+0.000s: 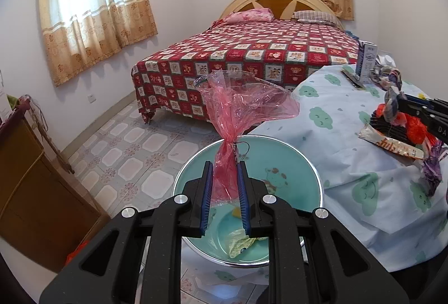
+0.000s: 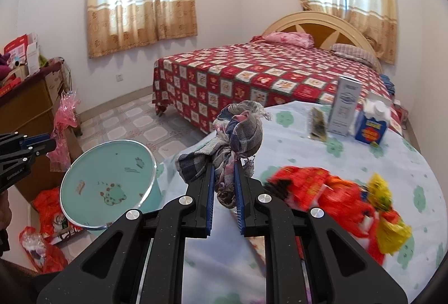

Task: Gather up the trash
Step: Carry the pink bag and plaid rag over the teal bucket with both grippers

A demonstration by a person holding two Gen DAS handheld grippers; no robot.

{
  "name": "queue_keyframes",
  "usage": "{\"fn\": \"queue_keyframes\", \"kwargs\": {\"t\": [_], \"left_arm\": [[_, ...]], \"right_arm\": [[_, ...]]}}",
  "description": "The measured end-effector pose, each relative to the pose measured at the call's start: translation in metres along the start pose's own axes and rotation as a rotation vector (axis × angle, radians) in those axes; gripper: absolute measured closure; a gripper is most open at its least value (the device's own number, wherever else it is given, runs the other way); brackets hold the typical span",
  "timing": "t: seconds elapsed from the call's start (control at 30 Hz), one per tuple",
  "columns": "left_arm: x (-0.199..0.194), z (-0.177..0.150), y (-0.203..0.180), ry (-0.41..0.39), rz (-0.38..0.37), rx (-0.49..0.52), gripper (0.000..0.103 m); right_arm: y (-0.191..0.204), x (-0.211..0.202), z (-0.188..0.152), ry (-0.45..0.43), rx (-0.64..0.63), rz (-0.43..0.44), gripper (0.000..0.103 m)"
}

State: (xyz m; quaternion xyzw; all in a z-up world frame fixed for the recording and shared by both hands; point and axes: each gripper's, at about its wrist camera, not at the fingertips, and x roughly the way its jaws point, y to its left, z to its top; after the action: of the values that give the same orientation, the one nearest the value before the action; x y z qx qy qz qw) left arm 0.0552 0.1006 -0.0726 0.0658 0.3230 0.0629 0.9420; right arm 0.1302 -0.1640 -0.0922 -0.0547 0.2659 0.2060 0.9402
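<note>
One teal basin [image 1: 294,152] beside the table [image 1: 350,178], two grippers, left gripper [image 1: 225,164] pinching one pink plastic wrap [image 1: 246,99] above the basin, right gripper [image 2: 224,166] (angled downward) pinching one checked rag [image 2: 240,130] over the table edge

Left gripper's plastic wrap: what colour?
Translucent pink-red plastic wrap, clearest in the left wrist view.

trash in hand, basin waiting below

a crumpled pink plastic wrap [image 1: 235,113] stands pinched at its twisted neck, fanning out above a teal basin [image 1: 305,164]; the basin sits on the floor beside the table, with a pale yellow-green wrapper [image 1: 240,243] in its bottom; a knotted checked rag [image 2: 238,133] is held upright over the table edge; red and yellow wrappers [image 2: 344,200] lie heaped on the cloud-print tablecloth [image 2: 308,158], blurred
</note>
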Motion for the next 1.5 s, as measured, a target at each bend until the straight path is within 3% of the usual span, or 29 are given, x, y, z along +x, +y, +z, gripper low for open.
{"fn": "queue_keyframes", "kwargs": {"t": [0.77, 1.5], "left_arm": [[0.011, -0.008, 0.030, 0.040, 0.069, -0.055, 0.085], [0.016, -0.010, 0.038, 0.061, 0.070, -0.071, 0.085]], "right_arm": [[0.077, 0.059, 0.018, 0.035, -0.131, 0.117, 0.089], [0.102, 0.073, 0.011, 0.067, -0.195, 0.159, 0.089]]}}
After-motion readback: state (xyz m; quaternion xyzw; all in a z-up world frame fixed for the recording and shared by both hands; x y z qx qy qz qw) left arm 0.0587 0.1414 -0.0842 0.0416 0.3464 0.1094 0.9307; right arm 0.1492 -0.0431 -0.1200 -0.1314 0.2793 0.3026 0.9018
